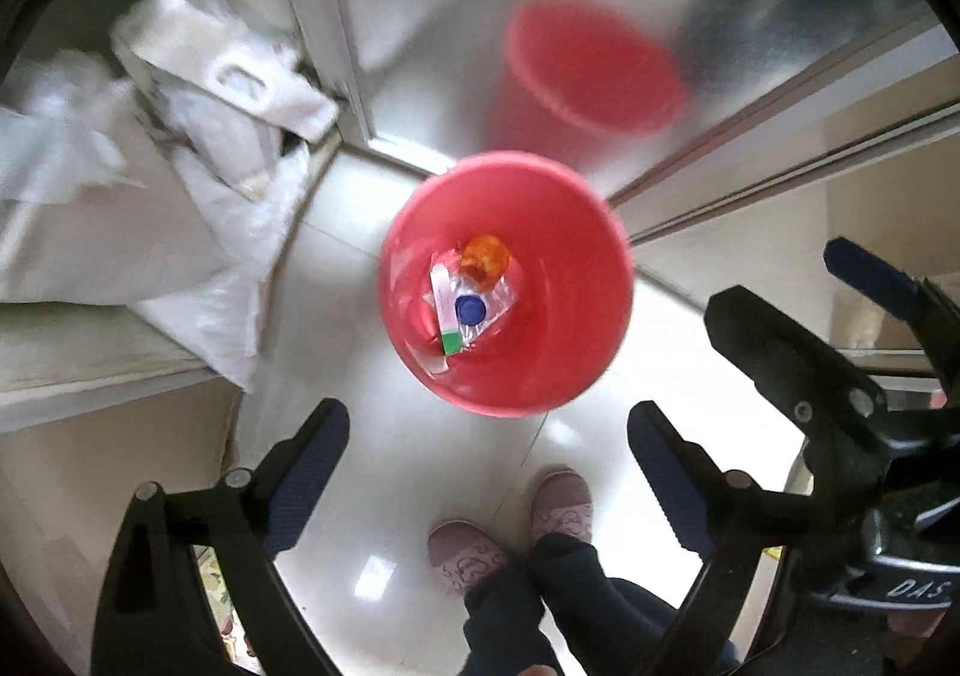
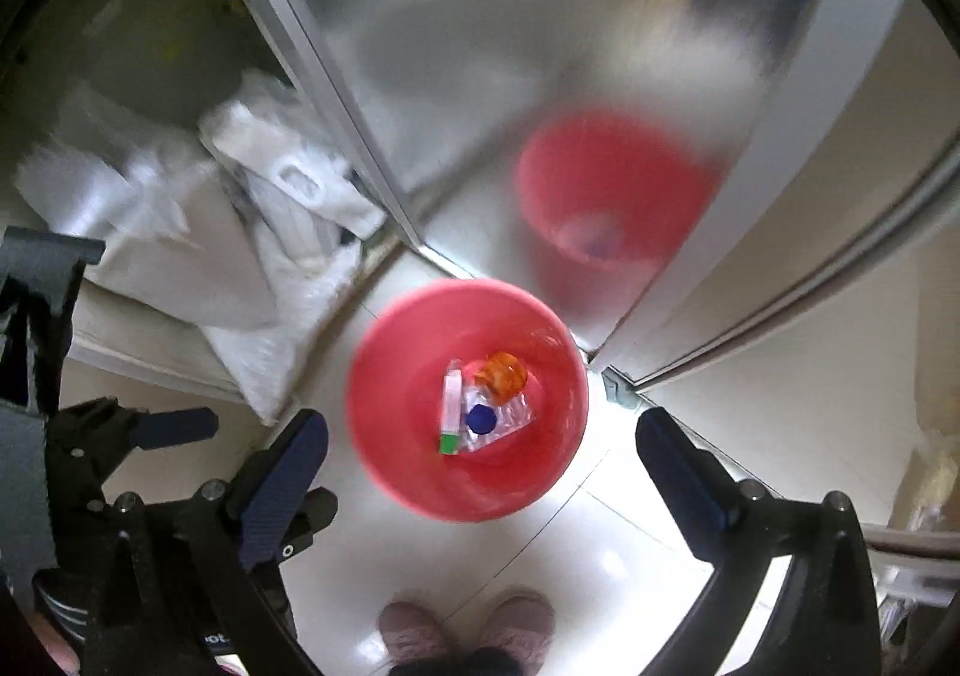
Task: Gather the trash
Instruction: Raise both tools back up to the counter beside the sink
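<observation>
Down on the pale tiled floor [image 1: 336,328], close to the corner where a brushed-metal panel [image 1: 420,16] meets a door frame, stands a red plastic bin [image 1: 558,376]. At its bottom lies the collected trash: a crumpled clear plastic bottle with a blue cap [image 1: 470,309], an orange wrapper [image 1: 483,255] touching it, and a slim white box with a green end [image 1: 449,322] alongside. The panel throws back a blurred red reflection of the bin.

Both tools hang above the bin, pointing almost straight down. The left tool [image 1: 486,472] has its blue-padded jaws spread wide with nothing between them; the right tool [image 2: 480,472] is likewise wide apart and empty. A person's pink slippers [image 1: 510,526] stand on the floor just beside the bin, at the edge nearest the onlooker.

To the left, a heap of white plastic bags [image 1: 198,94] spills over a low ledge towards the floor. If those are the next trash, I would judge them the risky part: thin film slips from padded jaws, and a loose bag could drag its neighbours down or drape over the rim instead of dropping inside. The bin looks light, so a knock from a descending tool or a shifting foot could tip it and scatter what has been gathered.
</observation>
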